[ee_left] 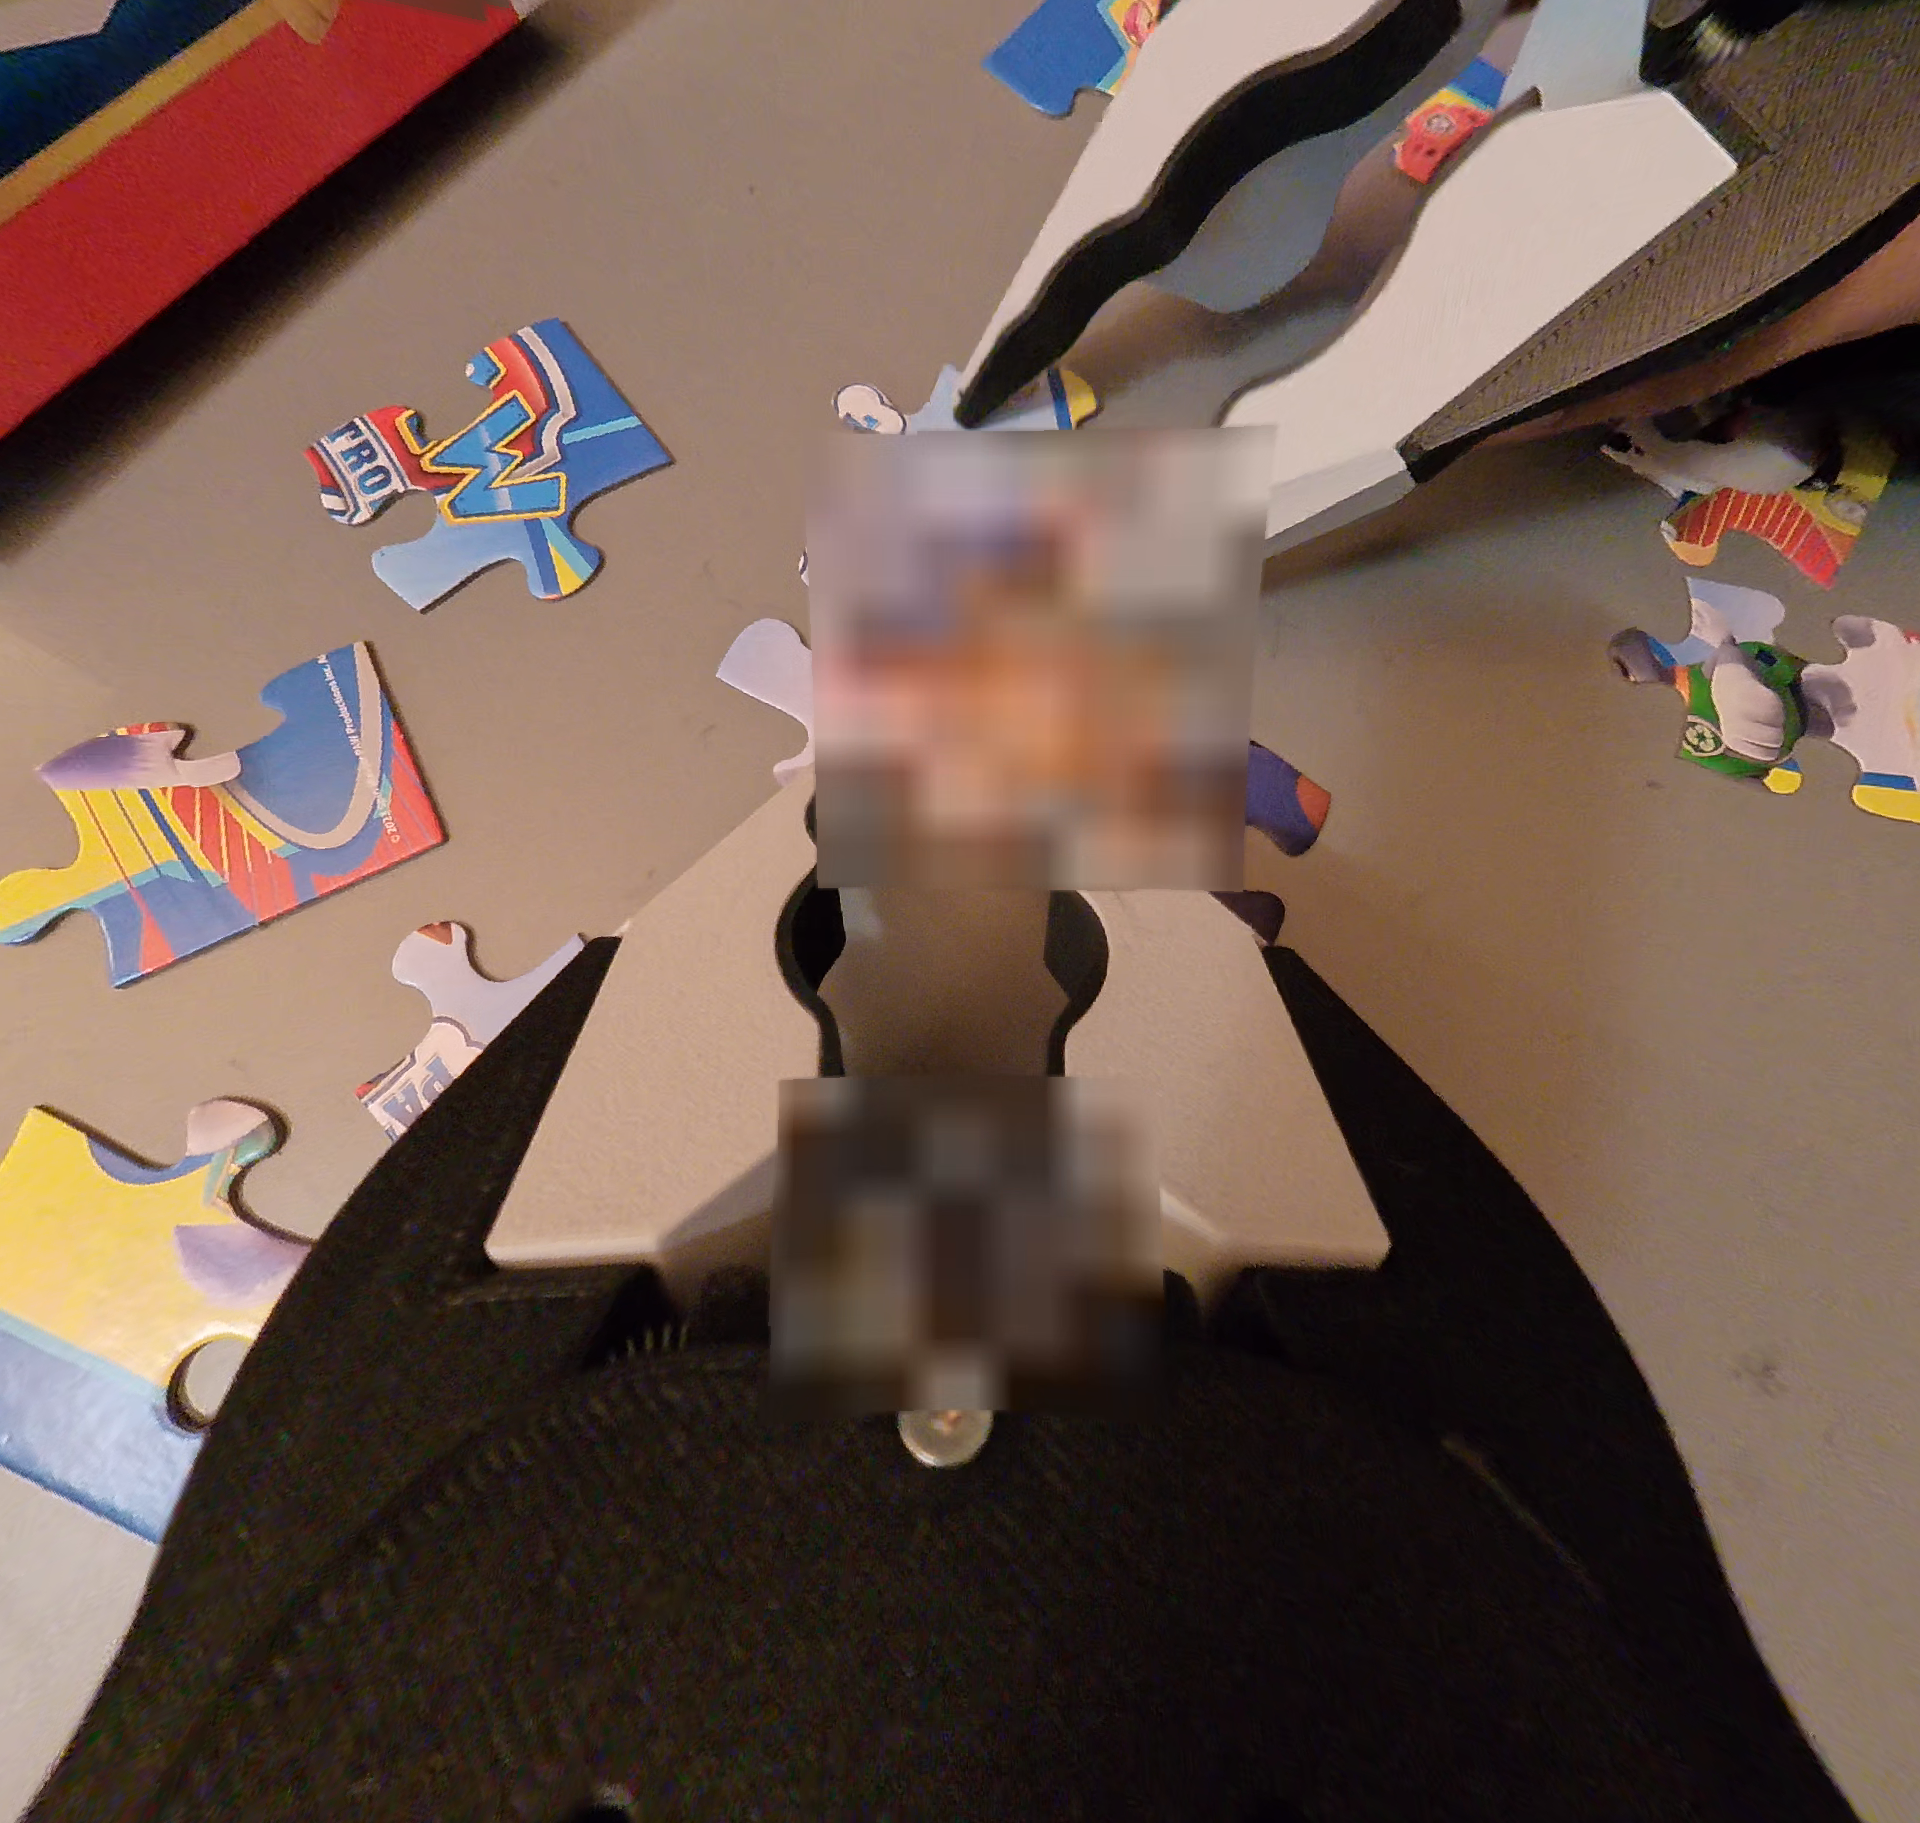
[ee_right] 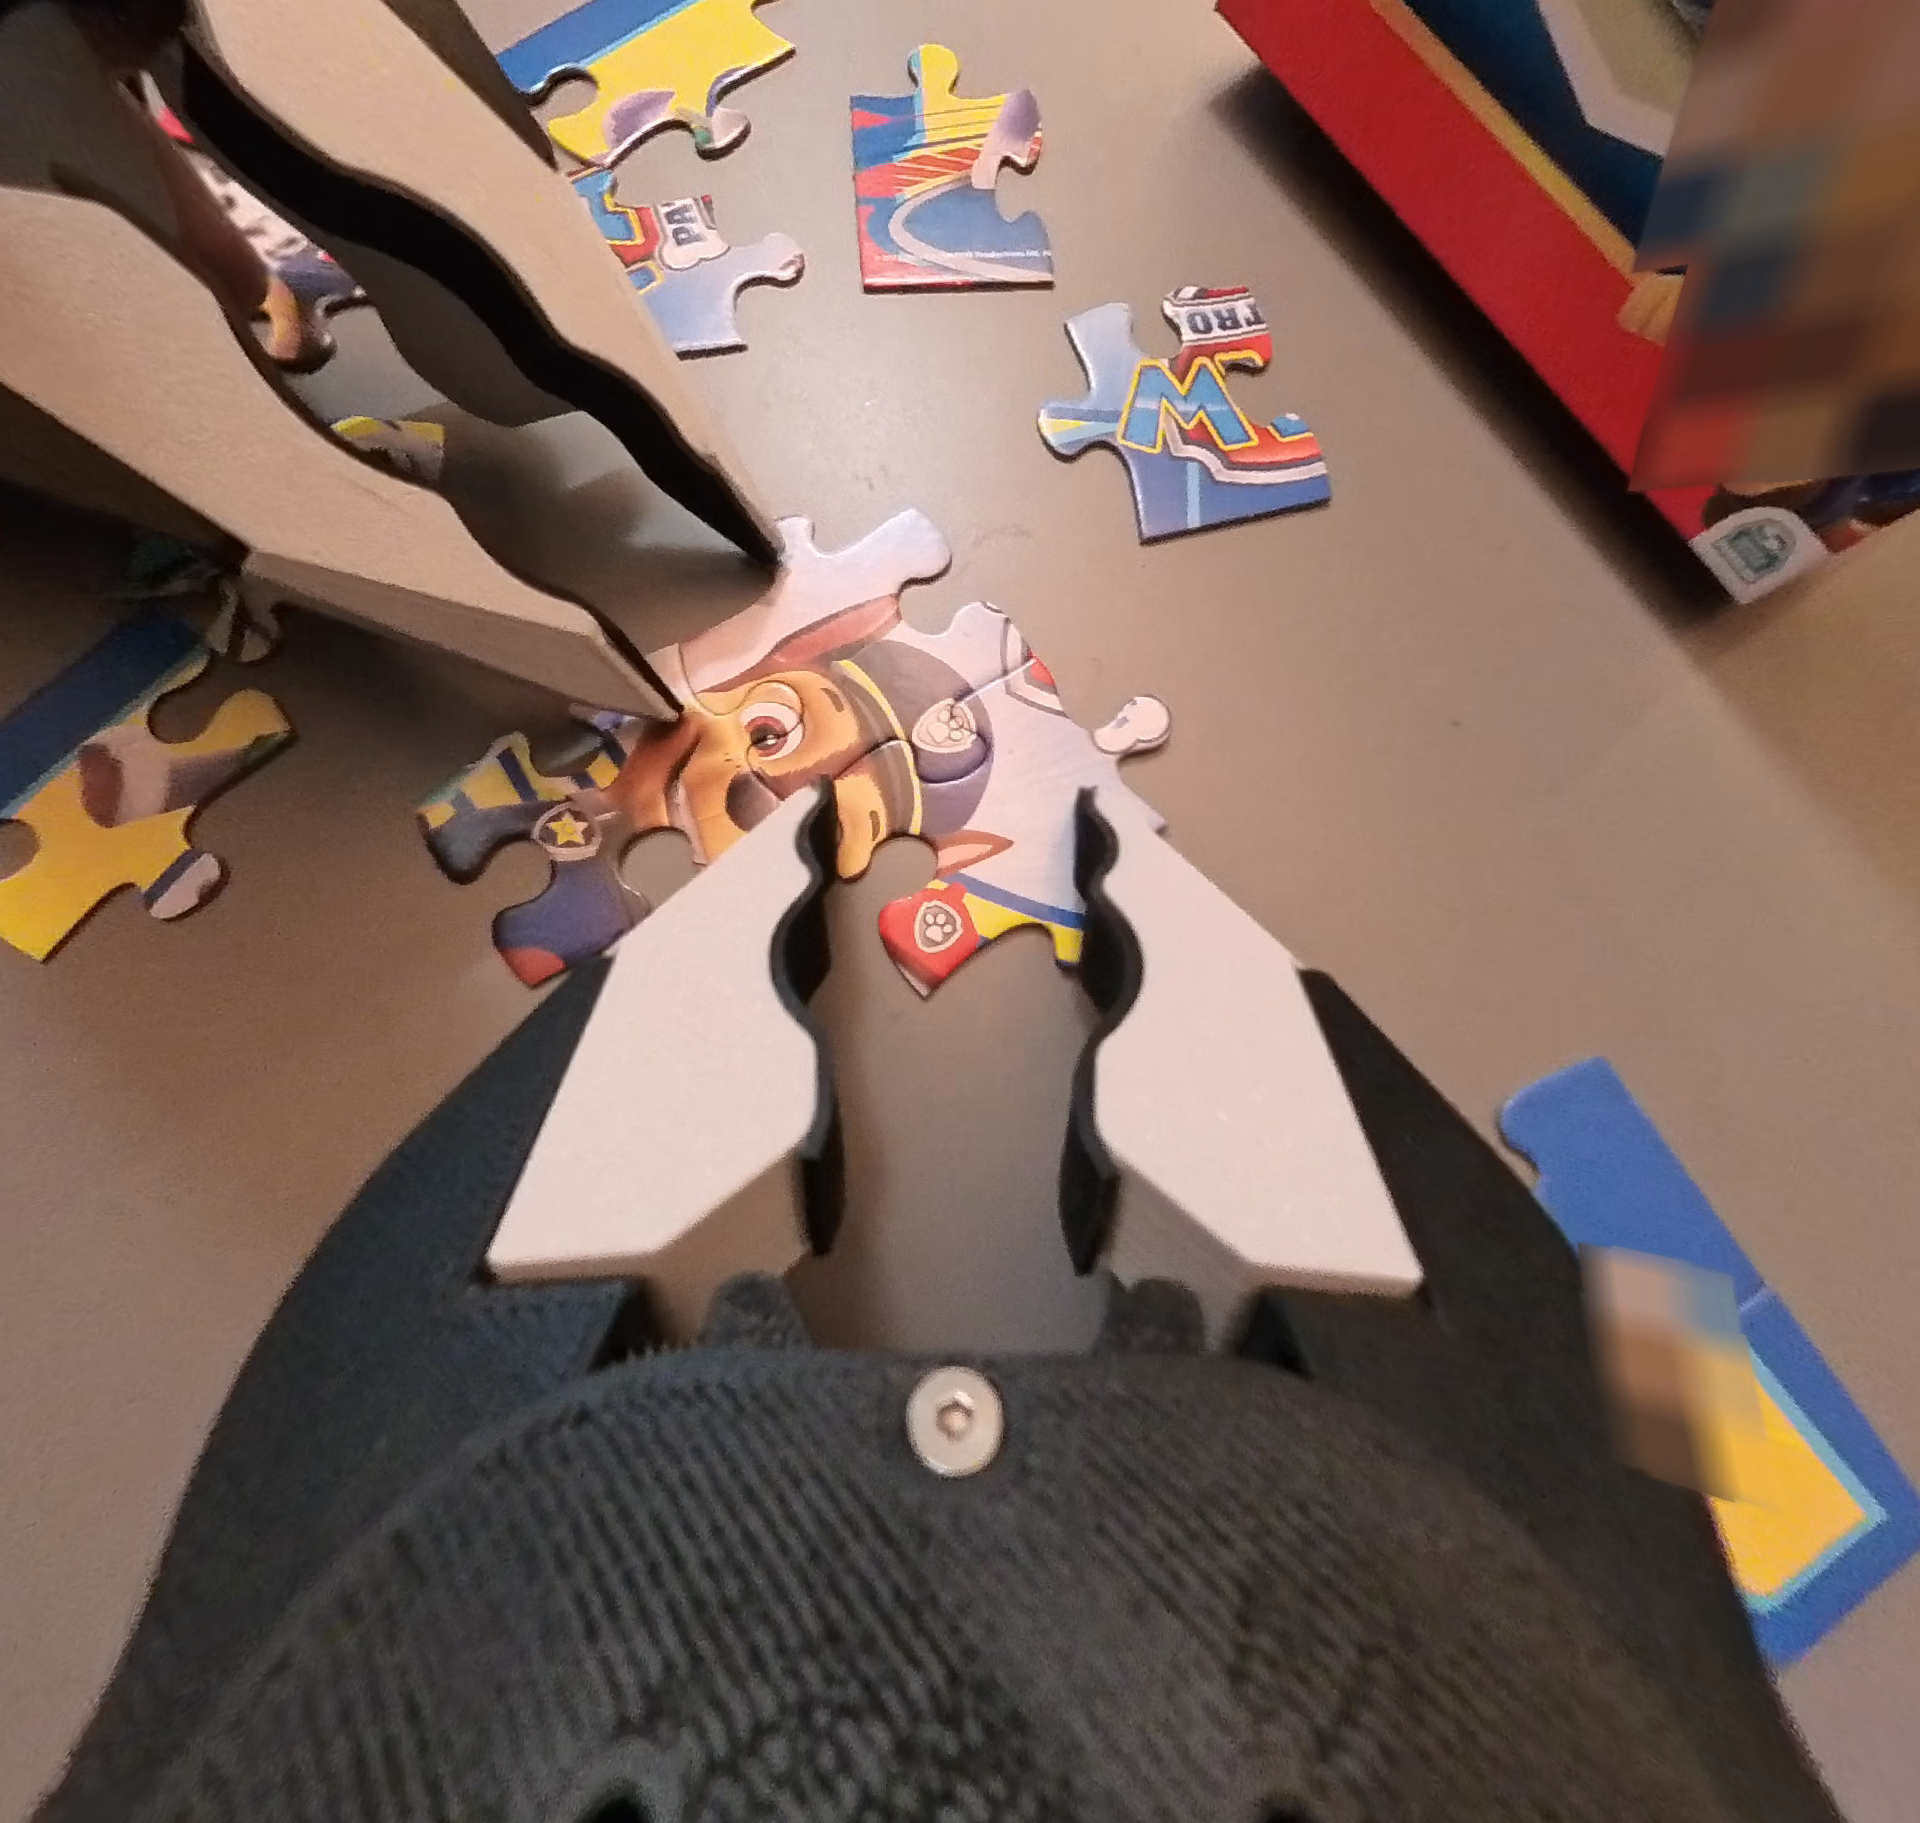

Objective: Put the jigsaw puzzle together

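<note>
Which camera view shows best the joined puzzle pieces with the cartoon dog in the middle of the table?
The right wrist view shows the joined dog pieces best: sharp, between the two grippers' fingertips, only partly covered by the right gripper. In the left wrist view a blurred patch hides nearly all of them; only some edge tabs stick out.

It looks like a home play spot or a tabletop set up for a children's jigsaw. A plain grey-brown surface (ee_right: 1351, 838) carries scattered cartoon puzzle pieces (ee_left: 488, 464), a few already joined (ee_right: 883, 734), and a red and blue puzzle box (ee_left: 208, 194) stands at its edge. Nothing else of the room shows.
</note>
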Demonstrator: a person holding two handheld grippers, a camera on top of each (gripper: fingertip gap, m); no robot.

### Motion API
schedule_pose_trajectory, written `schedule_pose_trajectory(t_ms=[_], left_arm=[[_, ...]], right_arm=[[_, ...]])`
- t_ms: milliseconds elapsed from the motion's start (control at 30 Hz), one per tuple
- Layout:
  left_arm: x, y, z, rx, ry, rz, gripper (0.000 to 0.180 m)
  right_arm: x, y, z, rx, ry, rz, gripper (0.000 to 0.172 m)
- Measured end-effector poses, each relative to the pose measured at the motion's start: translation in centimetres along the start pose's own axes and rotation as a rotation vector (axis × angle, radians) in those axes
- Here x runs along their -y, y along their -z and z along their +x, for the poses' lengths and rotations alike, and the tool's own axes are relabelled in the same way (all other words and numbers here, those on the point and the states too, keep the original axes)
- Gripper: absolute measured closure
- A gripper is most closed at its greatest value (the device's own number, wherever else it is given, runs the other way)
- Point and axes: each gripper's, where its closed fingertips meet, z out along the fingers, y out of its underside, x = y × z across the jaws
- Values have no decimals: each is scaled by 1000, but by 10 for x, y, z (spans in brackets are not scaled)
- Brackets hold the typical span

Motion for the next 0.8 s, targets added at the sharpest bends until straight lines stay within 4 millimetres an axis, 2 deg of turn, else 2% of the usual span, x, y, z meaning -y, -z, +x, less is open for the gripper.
schedule_pose_trajectory(t_ms=[167,267,400,567,700,800], left_arm=[[4,4,-2,39,-53,32,148],[13,11,-7,34,-18,88,150],[22,22,-17,21,53,160,154],[26,31,-32,28,119,213,154],[31,41,-43,32,170,267,156],[43,57,-50,46,197,368,164]], right_arm=[[29,22,10,-96,57,144,126],[26,29,22,-152,68,136,125],[15,26,31,-172,52,104,124],[14,24,29,-179,78,94,123],[26,28,17,-140,122,158,117],[36,36,15,-140,140,224,117]])
